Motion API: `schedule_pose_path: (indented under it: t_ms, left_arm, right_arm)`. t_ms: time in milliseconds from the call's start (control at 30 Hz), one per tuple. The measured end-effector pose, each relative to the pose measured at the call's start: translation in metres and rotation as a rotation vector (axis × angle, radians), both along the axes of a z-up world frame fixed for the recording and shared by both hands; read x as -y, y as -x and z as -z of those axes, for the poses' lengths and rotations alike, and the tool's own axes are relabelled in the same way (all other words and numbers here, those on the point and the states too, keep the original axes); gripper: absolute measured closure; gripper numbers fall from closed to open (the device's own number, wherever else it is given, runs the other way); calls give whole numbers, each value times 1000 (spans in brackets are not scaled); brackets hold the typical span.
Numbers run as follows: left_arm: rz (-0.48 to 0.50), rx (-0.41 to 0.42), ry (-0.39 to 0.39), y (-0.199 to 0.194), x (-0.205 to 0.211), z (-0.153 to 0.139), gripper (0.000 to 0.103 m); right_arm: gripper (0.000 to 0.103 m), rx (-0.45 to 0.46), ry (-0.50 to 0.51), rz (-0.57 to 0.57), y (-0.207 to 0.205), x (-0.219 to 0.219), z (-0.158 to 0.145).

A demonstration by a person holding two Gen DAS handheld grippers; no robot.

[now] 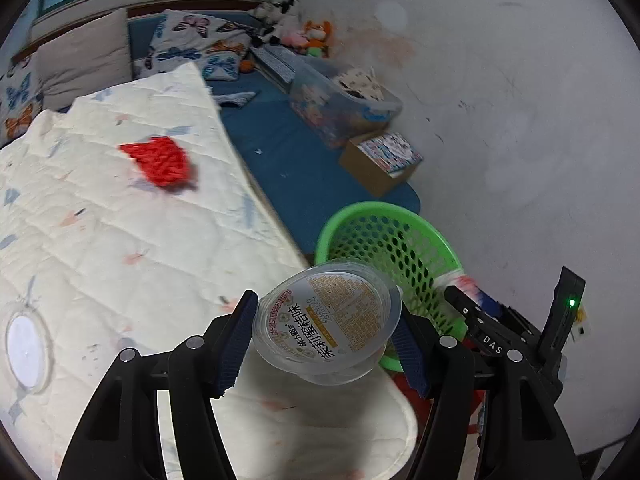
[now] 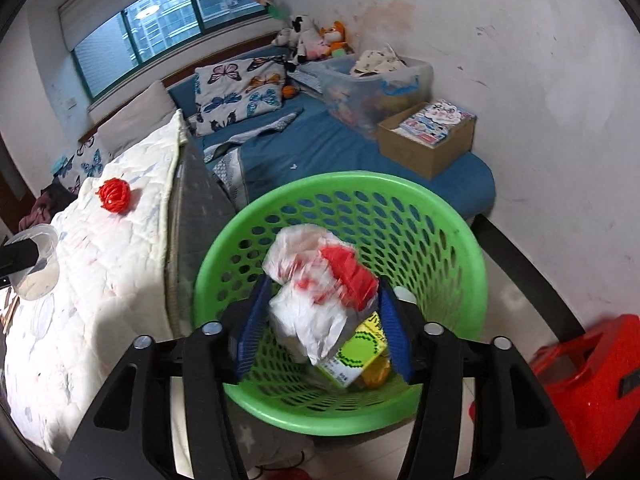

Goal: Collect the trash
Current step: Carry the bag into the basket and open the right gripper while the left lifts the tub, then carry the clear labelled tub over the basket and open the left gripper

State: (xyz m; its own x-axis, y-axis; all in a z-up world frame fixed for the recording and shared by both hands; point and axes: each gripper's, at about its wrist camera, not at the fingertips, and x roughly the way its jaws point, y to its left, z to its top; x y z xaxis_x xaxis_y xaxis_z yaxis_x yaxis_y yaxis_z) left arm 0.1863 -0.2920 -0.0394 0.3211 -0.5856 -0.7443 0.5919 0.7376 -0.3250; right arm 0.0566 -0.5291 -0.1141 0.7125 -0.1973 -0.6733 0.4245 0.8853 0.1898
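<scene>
Left wrist view: the left gripper [image 1: 326, 340] has its fingers clamped on a clear jelly cup [image 1: 326, 322] at lower centre. Right wrist view: the right gripper [image 2: 322, 320], fingers apart, flanks a crumpled plastic bag [image 2: 316, 292] over the green basket [image 2: 460, 240].

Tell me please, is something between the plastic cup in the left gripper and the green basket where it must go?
Nothing visible blocks it. The plastic cup sits in the left gripper over the quilt's edge, and the green basket stands just beyond, mouth open. The right gripper with a plastic bag is over it.
</scene>
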Motion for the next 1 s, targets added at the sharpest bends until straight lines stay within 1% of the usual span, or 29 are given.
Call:
schedule_pose_path:
  t_ms: [300, 600, 800, 1000]
  left_arm:
    - [76, -18, -41, 10, 48, 16, 41]
    - [138, -38, -100, 20, 93, 41, 41]
    - [171, -42, -144, 24, 119, 56, 40]
    - [190, -61, -162, 26, 131, 68, 40]
  right_arm:
    - [42, 32, -5, 22, 24, 12, -5]
    - [40, 63, 18, 21, 44, 10, -15]
    - [39, 83, 8, 37, 55, 14, -17]
    - [39, 91, 0, 59, 65, 21, -18]
